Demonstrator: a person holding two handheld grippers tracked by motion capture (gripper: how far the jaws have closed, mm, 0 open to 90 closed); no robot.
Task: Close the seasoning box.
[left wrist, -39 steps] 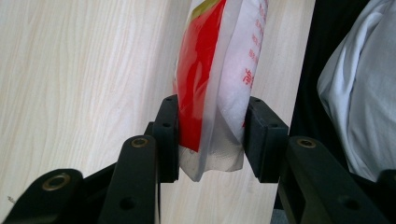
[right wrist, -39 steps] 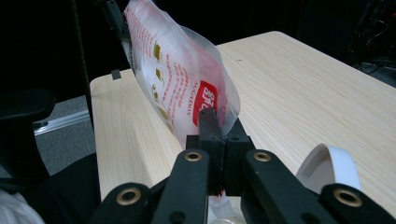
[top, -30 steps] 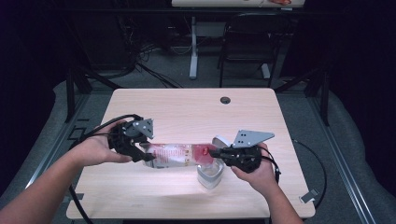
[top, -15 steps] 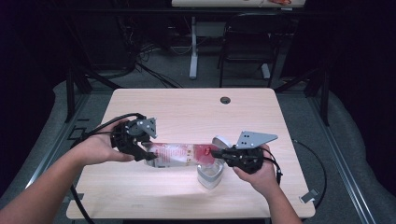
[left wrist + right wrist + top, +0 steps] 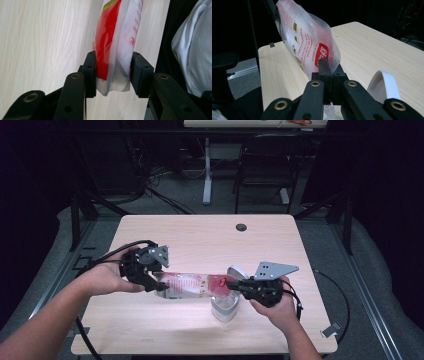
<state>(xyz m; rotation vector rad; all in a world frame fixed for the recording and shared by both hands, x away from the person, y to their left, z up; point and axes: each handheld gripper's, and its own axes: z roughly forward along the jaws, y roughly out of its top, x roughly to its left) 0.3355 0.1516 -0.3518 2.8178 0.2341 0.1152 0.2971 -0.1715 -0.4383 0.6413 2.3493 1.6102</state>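
A: Why is the plastic bag [image 5: 192, 285] stretched out level above the tabletop [image 5: 200, 235] like that?

B: Each end is pinched. The left gripper [image 5: 156, 285] has its jaws part-way closed, clamped on the bag's bottom edge; in the left gripper view the pads press the red-and-white film [image 5: 112, 50] from both sides. The right gripper [image 5: 235, 284] is squeezed fully tight on the other end, a thin fold of bag [image 5: 312, 42] caught between its jaws. I'd judge the bag is being steadied over the clear container [image 5: 225, 306] (probably for tipping the contents in).

A: And where does that container sit?

B: On the tabletop's near side, right under the right gripper's end of the bag.

A: Anything in the way?

B: A white rounded lid-like piece [image 5: 236, 271] just beside the right gripper, close enough to bump. A small dark grommet [image 5: 241, 227] lies far back, well apart.
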